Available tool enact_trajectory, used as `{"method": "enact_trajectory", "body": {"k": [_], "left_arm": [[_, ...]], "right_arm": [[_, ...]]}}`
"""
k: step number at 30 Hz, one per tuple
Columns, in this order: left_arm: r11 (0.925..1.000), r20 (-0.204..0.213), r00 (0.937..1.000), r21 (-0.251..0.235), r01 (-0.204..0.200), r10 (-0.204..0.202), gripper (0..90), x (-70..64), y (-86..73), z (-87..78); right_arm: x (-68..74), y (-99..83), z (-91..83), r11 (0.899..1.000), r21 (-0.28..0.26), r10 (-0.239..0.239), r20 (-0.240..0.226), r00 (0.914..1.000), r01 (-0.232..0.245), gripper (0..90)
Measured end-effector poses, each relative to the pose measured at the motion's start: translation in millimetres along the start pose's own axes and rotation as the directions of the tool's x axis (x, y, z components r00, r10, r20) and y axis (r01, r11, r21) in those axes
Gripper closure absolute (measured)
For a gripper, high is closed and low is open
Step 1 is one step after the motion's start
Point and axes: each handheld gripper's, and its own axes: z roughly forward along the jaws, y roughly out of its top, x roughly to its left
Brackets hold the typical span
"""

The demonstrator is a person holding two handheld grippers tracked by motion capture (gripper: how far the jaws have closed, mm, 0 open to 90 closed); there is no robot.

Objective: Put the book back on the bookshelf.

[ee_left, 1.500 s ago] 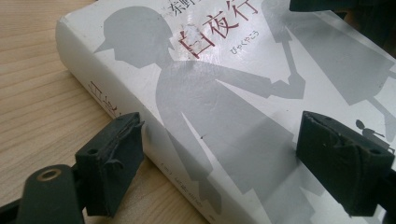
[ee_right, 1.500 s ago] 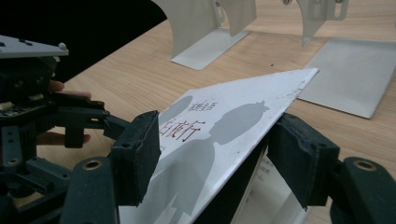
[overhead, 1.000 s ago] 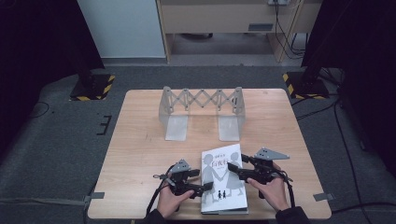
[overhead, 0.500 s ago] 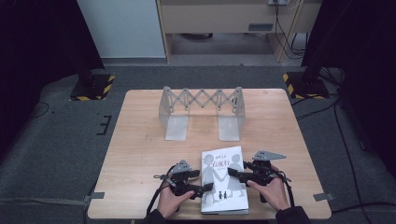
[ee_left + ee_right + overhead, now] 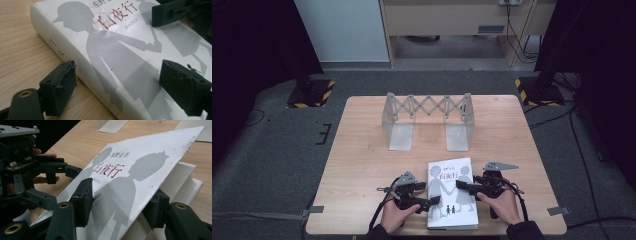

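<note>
Two hand-held grippers, one book, one stand, one table.

Item 1: thick white paperback book (image 5: 451, 194) with grey silhouette figures and red title characters on its cover. It lies flat near the front edge of the light wooden table (image 5: 362, 165), between the two hands. In the right gripper view its front cover (image 5: 140, 175) is raised at a slant off the white page block (image 5: 183, 181) beneath.

Item 2: right gripper (image 5: 464, 186), black, with grey three-cornered plate on top. Its jaws sit either side of the lifted cover at its free edge, one above and one below, pinching the cover.

Item 3: left gripper (image 5: 432, 201), black. Its jaws stand spread, one beside the spine (image 5: 82, 75) down on the table, the other over the cover; they straddle the spine side without closing on it.

Item 4: grey metal expanding book stand (image 5: 428, 119) with scissor lattice and two flat end plates. It stands at the back of the table, well apart from the book, with nothing in it.

Progress, as judged: opening or lifting of the book has only begun. The cover is gripped and partly raised; the book's body remains on the table. Left to do, if the stand is the goal: secure the whole volume, raise it, and carry it to the stand.
</note>
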Motion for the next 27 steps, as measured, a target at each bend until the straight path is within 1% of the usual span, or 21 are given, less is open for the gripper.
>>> {"method": "enact_trajectory", "body": {"k": [1,3,6,7,8,10,12,13,15,17,18,22,27], "left_arm": [[1.0,0.001,1.0,-0.002,0.0,0.0,13.3,-0.3,0.1,0.6],[1.0,0.001,1.0,-0.004,0.0,0.0,13.2,-0.6,0.2,1.2],[1.0,0.003,1.0,-0.006,0.003,-0.003,12.8,-0.2,0.1,1.5],[1.0,0.004,1.0,-0.008,0.002,-0.002,12.8,-0.1,0.2,1.4],[0.9999,0.006,1.0,-0.012,0.003,-0.003,12.8,0.1,0.5,0.9],[0.9996,0.01,0.9998,-0.023,0.015,-0.015,13.2,0.2,1.0,0.2],[0.9994,0.008,0.9999,-0.033,0.015,-0.015,14.2,0.8,1.8,-0.8],[0.9994,0.004,0.9999,-0.033,0.014,-0.014,14.6,1.2,2.1,-1.1],[0.9992,0.004,0.9998,-0.035,0.02,-0.02,15.1,1.4,2.3,-1.1],[0.999,0.004,0.9997,-0.038,0.022,-0.022,15.7,1.4,2.7,-1.0],[0.999,0.005,0.9998,-0.039,0.021,-0.02,15.7,1.5,3.0,-1.0],[0.9987,0.012,0.9995,-0.042,0.028,-0.028,15.9,2.1,3.9,-0.5],[0.9982,0.014,0.9993,-0.05,0.034,-0.033,15.7,2.4,4.3,-1.1]], "right_arm": [[-1.2,0.4,0.5,1.0,0.003,0.012,-0.011,0.9999,-0.012,47.7],[-1.7,0.4,0.8,1.0,0.002,0.012,-0.014,0.9998,-0.012,47.8],[-3.4,-0.1,1.4,1.0,-0.003,0.03,-0.028,0.9992,-0.03,50.4],[-4.0,-0.1,1.4,0.999,-0.003,0.044,-0.038,0.9983,-0.044,52.3],[-4.7,0.0,1.4,0.999,-0.014,0.049,-0.046,0.9977,-0.05,55.0],[-3.9,1.3,1.6,0.996,-0.047,0.07,-0.081,0.9943,-0.074,63.6],[-1.8,3.6,1.7,0.995,-0.062,0.066,-0.095,0.9933,-0.072,66.0],[-0.8,4.9,1.5,0.996,-0.061,0.06,-0.094,0.9938,-0.066,66.3],[-0.1,5.5,1.4,0.996,-0.061,0.062,-0.093,0.9938,-0.068,67.1],[0.2,6.3,1.0,0.994,-0.062,0.087,-0.098,0.9913,-0.093,68.8],[0.2,6.3,1.0,0.994,-0.062,0.087,-0.098,0.9913,-0.093,68.8],[1.7,8.7,0.1,0.99,-0.062,0.121,-0.103,0.9873,-0.128,71.2],[4.6,11.8,-1.0,0.988,-0.069,0.132,-0.104,0.9858,-0.14,73.3]]}}
